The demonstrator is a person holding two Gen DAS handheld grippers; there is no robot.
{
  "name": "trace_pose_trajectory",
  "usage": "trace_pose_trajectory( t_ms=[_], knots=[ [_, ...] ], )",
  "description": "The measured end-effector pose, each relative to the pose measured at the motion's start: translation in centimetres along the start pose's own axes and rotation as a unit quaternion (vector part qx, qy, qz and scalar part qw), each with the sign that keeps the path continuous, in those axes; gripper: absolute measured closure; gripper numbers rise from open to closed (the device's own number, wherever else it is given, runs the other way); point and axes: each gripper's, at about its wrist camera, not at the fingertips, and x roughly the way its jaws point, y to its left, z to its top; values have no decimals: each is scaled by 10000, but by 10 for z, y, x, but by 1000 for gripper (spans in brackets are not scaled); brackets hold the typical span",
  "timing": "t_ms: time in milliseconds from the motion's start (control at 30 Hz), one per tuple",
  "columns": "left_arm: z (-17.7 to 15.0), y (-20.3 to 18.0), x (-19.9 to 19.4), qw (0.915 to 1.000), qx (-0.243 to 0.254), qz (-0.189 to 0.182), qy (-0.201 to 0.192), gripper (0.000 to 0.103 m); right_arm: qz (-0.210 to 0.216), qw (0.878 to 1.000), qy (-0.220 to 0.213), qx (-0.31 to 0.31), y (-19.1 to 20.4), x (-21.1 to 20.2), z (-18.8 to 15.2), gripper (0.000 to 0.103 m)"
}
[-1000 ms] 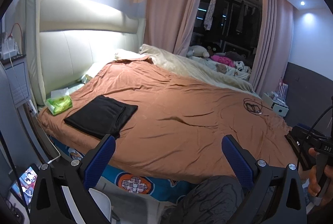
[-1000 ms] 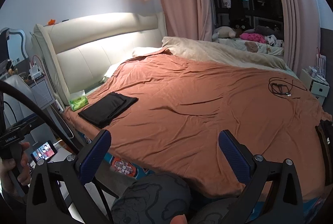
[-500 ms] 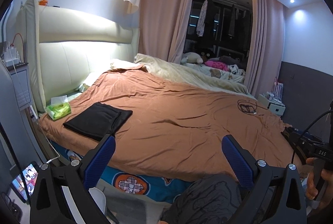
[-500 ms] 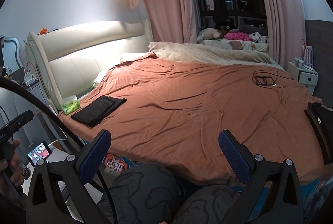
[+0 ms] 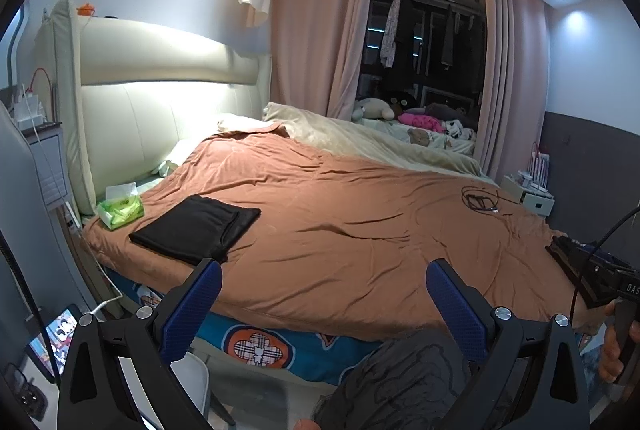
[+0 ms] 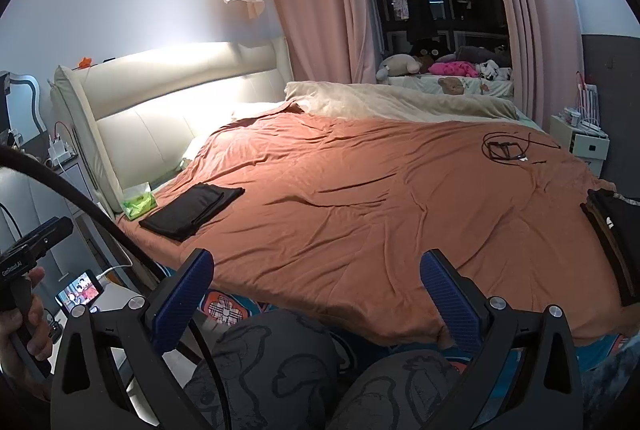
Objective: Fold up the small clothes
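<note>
Both fisheye cameras sit low at the near side edge of the bed, above the person's knees, and look forward across the orange cover toward the curtains and dark window. Each view is framed at the bottom by its own claw's blue fingers. The left view faces slightly more toward the headboard; the right view sits further right. Both share the headboard, the folded black garment, the green tissue pack and the coiled cable.

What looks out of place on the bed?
A tangle of black cable lies loose on the brown cover, far from the folded black garment beside the green tissue pack. Both grippers are open and empty.
</note>
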Motion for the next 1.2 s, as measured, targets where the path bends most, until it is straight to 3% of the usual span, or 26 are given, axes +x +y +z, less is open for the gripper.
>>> trace_pose_trajectory(
  t_ms=[1200],
  knots=[
    [-3,-11,-10,9999,113,-94,27,0,-58,10000,-24,-20,-2,-6,-6,0]
  ],
)
